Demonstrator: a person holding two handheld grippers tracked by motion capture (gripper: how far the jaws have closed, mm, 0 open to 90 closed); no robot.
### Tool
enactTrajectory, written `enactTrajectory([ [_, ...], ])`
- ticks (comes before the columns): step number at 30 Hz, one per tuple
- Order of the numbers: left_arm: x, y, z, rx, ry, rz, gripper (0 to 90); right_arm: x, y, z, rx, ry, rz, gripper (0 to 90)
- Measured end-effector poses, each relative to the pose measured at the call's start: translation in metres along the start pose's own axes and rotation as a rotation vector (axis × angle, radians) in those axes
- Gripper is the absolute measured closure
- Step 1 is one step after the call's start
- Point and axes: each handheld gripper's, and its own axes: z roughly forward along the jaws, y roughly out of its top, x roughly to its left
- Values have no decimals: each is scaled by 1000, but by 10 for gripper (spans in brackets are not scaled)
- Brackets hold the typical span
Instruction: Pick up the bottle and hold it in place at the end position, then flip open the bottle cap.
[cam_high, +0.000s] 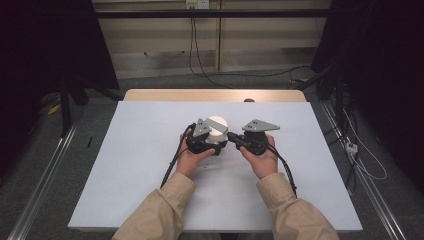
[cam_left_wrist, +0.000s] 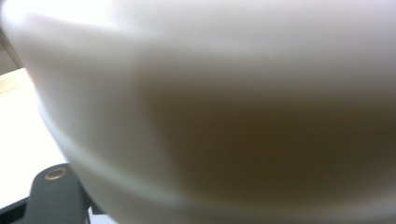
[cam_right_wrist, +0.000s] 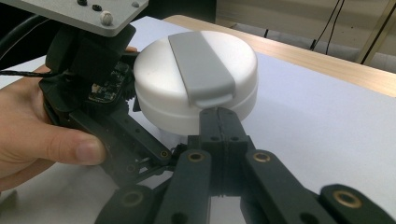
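Observation:
A round white container (cam_high: 217, 123) stands mid-table, and a grey strap-like tab (cam_right_wrist: 198, 65) runs across its lid. My left gripper (cam_high: 214, 136) is shut on the container from the left side. In the left gripper view the container's white wall (cam_left_wrist: 210, 93) is pressed close and blurred. My right gripper (cam_right_wrist: 218, 114) is shut, jaws pressed flat together. Its tips touch the near end of the grey tab at the lid's rim. Whether they pinch the tab's lip I cannot tell. In the high view the right gripper (cam_high: 231, 138) reaches in from the right.
A white sheet (cam_high: 150, 165) covers the table, with a strip of bare wood (cam_high: 215, 95) along the far edge and a small dark object (cam_high: 248, 100) on it. Cables (cam_high: 370, 165) lie on the floor to the right. Dark frames stand on both sides.

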Motion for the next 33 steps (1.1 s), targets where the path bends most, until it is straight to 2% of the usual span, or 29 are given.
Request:
enactTrajectory([
  [20,0,0,1,10,-2,5,186,0,12,-3,-18,2,-14,900],
  [24,0,0,0,12,15,17,186,1,15,-3,-23,2,-16,900],
  [26,0,0,0,7,13,9,186,1,16,-3,-27,4,-20,900],
  [27,0,0,1,10,-4,16,186,1,17,-3,-28,4,-21,900],
  [28,-1,0,1,8,5,5,186,1,18,-3,-31,3,-19,900],
  [30,-1,0,1,7,13,10,186,1,19,-3,-33,4,-21,900],
  [33,-2,0,1,7,6,5,186,2,24,-3,-41,3,-26,900],
])
